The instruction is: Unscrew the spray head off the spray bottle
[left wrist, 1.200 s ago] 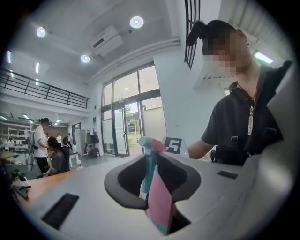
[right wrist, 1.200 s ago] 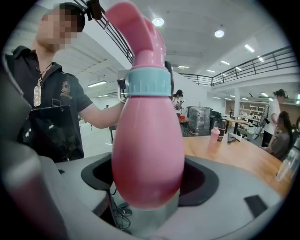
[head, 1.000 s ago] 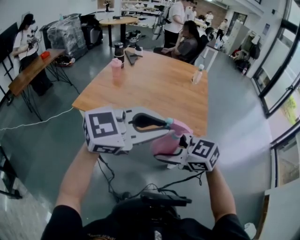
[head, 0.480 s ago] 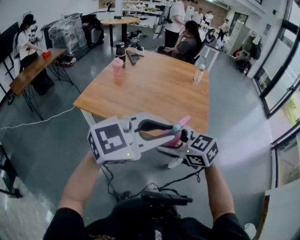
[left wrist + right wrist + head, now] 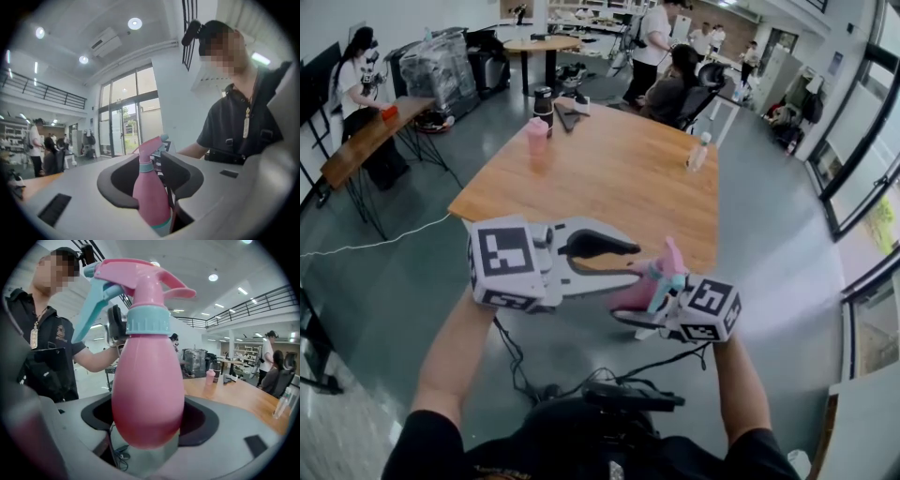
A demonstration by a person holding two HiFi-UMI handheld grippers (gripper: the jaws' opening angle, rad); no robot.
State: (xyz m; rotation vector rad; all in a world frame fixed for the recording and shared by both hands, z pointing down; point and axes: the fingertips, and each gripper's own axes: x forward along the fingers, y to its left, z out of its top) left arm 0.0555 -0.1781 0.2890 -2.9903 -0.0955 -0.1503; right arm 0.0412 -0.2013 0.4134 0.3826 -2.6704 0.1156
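Observation:
A pink spray bottle [image 5: 636, 289] with a teal collar and teal trigger [image 5: 660, 283] is held in mid-air in front of me, near the table's front edge. Its pink spray head [image 5: 140, 280] sits on the collar [image 5: 147, 319]. My right gripper [image 5: 643, 306] is shut on the bottle's round body [image 5: 147, 380]. My left gripper [image 5: 623, 262] stands just left of the spray head, and its jaws are opening. In the left gripper view the bottle [image 5: 151, 192] shows in the gap between the jaws, with the pads off it.
A wooden table [image 5: 619, 178] lies ahead with a pink cup [image 5: 533, 134], a dark cup [image 5: 542, 98] and a clear bottle [image 5: 697, 152] on it. People sit at its far end [image 5: 675, 84]. Cables [image 5: 525, 366] trail on the grey floor below my arms.
The left gripper was closed around the bottle's neck half a second ago. It has now let go, widened its jaws and drawn back left. The bottle has dropped slightly in the right gripper.

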